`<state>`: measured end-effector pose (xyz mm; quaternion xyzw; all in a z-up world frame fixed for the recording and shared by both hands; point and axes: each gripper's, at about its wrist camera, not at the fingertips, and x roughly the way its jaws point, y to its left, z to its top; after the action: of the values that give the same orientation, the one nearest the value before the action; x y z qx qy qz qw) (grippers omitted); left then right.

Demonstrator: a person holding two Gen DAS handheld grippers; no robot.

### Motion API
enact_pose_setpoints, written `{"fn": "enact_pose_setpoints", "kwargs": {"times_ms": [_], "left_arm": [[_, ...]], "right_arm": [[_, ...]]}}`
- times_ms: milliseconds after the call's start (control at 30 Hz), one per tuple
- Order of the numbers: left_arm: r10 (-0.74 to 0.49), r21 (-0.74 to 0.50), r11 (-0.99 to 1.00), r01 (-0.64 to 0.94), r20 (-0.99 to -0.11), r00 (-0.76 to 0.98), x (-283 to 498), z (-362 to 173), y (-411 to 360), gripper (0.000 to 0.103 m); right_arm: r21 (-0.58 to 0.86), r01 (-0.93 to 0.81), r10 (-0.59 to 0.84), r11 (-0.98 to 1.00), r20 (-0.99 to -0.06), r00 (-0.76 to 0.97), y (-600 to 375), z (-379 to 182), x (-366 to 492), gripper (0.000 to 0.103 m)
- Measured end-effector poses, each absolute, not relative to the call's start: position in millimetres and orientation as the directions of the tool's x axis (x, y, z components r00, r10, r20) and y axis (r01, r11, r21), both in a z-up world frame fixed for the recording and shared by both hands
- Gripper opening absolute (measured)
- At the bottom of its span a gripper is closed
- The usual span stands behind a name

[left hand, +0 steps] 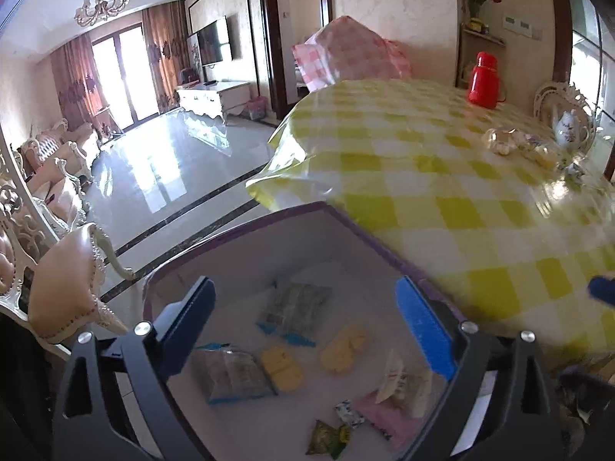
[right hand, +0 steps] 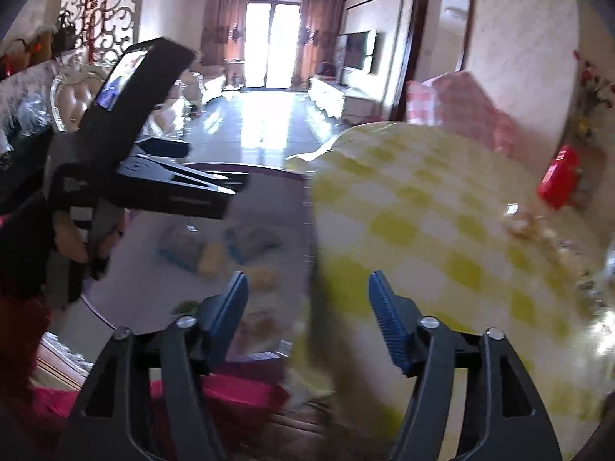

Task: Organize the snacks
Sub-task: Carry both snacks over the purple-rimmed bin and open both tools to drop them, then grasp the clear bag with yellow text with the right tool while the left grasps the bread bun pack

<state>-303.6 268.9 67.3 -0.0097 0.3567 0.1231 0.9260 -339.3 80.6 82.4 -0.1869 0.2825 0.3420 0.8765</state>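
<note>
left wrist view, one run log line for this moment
left gripper: open, empty | white purple-rimmed box: holds snack packets | right gripper: open, empty

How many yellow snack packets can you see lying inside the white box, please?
2. One yellow rectangular packet lies near the box's middle, beside a clear blue-edged packet; a paler yellow crumpled packet lies to its right. Others may be hidden behind the tongs.

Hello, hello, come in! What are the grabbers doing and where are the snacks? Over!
Left hand-held gripper open, empty, over the box. Right hand-held gripper open, empty. Snack packets lie inside the box. Nothing blocking.
</note>
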Motion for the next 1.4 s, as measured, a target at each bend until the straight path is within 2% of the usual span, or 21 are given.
{"fn": "enact_pose_setpoints", "kwargs": {"times_ms": [67, 200, 333, 467, 600, 733, 933, 1033, 1100, 1200, 1300, 1400], "left_arm": [[0.199, 0.045, 0.973, -0.226, -0.659, 0.725, -303, 70, 261, 0.096], [0.127, -0.011, 0.984, -0.175, -0.648, 0.751, -298, 80, 232, 0.098], [0.037, -0.11, 0.985, -0.132, -0.616, 0.787, -275, 88, 188, 0.101], [-0.132, -0.206, 0.979, 0.001, -0.623, 0.771, -224, 87, 119, 0.101], [-0.206, -0.226, 0.971, 0.082, -0.606, 0.769, -171, 81, 51, 0.101], [-0.201, -0.206, 0.974, 0.089, -0.62, 0.758, -119, 58, 14, 0.101], [-0.14, -0.199, 0.98, 0.007, -0.662, 0.736, -7, 32, 5, 0.101], [-0.154, -0.154, 0.986, 0.062, -0.706, 0.691, 39, 28, -2, 0.101], [-0.12, -0.013, 0.986, 0.167, -0.75, 0.651, 70, 25, -17, 0.101], [-0.06, 0.193, 0.937, 0.289, -0.73, 0.681, 101, 23, -33, 0.101], [-0.075, 0.207, 0.912, 0.355, -0.765, 0.639, 134, 15, -42, 0.101], [-0.114, 0.183, 0.904, 0.387, -0.77, 0.628, 156, 7, -50, 0.101]], "right_arm": [[-0.168, -0.67, 0.456, 0.723, -0.613, 0.645, 58, 82, -339, 0.073], [-0.263, -0.576, 0.339, 0.774, -0.596, 0.728, 12, 76, -333, 0.073], [-0.239, -0.438, 0.228, 0.866, -0.591, 0.773, -51, 73, -299, 0.077], [-0.121, -0.241, 0.118, 0.963, -0.616, 0.779, -133, 67, -242, 0.078], [0.13, 0.005, 0.083, 0.992, -0.661, 0.746, -229, 54, -177, 0.079], [0.247, 0.179, 0.046, 0.952, -0.695, 0.718, -293, 37, -121, 0.079], [0.331, 0.314, 0.004, 0.89, -0.694, 0.72, -349, 21, -71, 0.079], [0.418, 0.343, 0.047, 0.841, -0.689, 0.723, -367, 9, -64, 0.079], [0.433, 0.327, 0.064, 0.84, -0.678, 0.732, -368, 8, -61, 0.079], [0.379, 0.276, 0.054, 0.883, -0.666, 0.744, -353, 15, -61, 0.079], [0.348, 0.209, 0.079, 0.914, -0.658, 0.749, -339, 19, -57, 0.079], [0.361, 0.216, 0.089, 0.907, -0.667, 0.74, -341, 17, -53, 0.079]]}}
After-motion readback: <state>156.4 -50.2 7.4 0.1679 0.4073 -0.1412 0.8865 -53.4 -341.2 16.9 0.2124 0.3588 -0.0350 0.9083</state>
